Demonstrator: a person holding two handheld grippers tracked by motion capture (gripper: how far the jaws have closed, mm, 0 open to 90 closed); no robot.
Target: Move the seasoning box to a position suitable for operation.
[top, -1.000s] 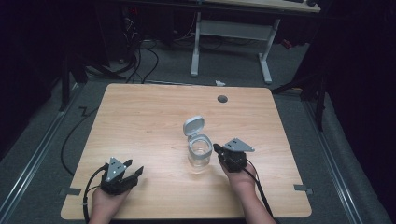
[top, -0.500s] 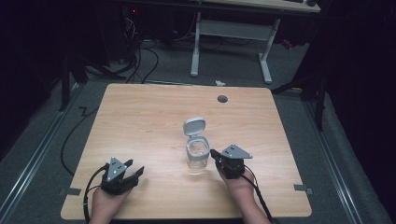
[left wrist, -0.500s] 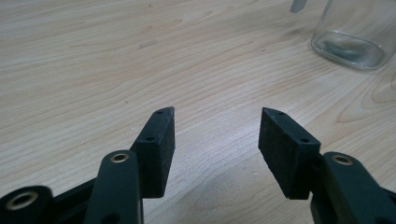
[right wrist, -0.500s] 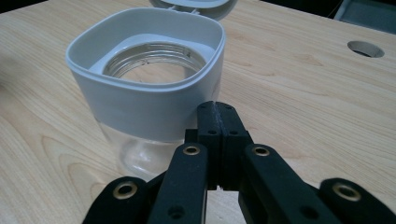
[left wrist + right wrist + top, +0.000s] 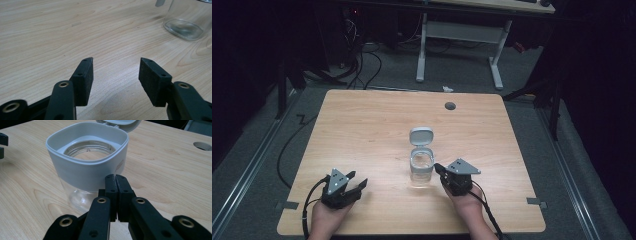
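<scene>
A clear glass jar [image 5: 421, 172] stands upright near the middle of the wooden table [image 5: 362, 130], slightly toward the person's side. A grey squarish collar [image 5: 87, 170] rings its mouth, and the hinged grey lid [image 5: 421, 135] is flipped open toward the far edge (the jar looks empty inside).

A round cable hole [image 5: 450, 106] was seen near the far edge of the wooden desk [image 5: 362, 130]. Beyond the desk, a white-legged table [image 5: 459, 47] and loose cables [image 5: 362, 60] were seen on the floor.
</scene>
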